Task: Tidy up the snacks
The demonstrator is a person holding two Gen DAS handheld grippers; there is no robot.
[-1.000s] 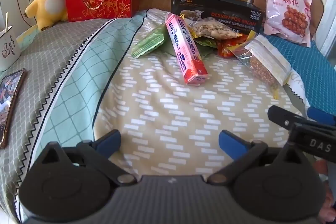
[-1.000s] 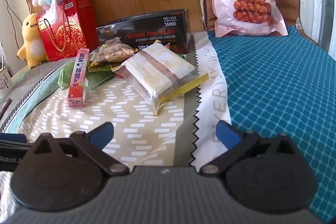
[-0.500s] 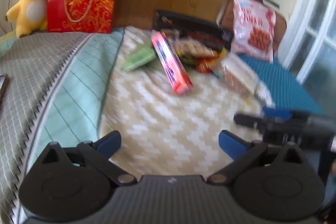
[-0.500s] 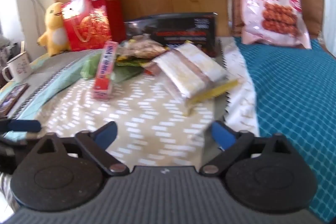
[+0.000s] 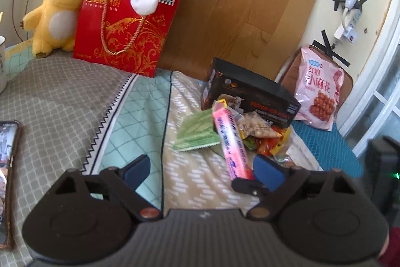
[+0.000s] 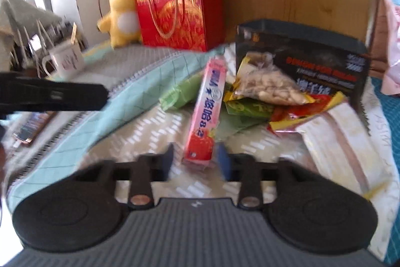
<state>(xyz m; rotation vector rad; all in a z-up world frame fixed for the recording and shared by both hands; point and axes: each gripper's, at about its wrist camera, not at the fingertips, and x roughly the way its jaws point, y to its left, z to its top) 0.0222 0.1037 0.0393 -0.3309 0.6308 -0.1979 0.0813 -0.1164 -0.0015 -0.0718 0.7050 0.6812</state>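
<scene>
Patterned bedding (image 5: 75, 101) covers the bed, wooden headboard (image 5: 245, 6) behind. Snack pile sits mid-bed against a black box (image 5: 252, 94): green packet (image 5: 197, 134), nut bag (image 6: 267, 84), red wrappers, long pink box (image 6: 207, 104). Right gripper (image 6: 197, 162) straddles the pink box's near end, jaws closing on it; blur hides whether the pads touch yet. Left gripper (image 5: 200, 170) hangs above bare bedding left of the pile, jaws wide but closing, nothing between them. Red gift box (image 5: 125, 24) and yellow plush (image 5: 55, 9) stand far left.
</scene>
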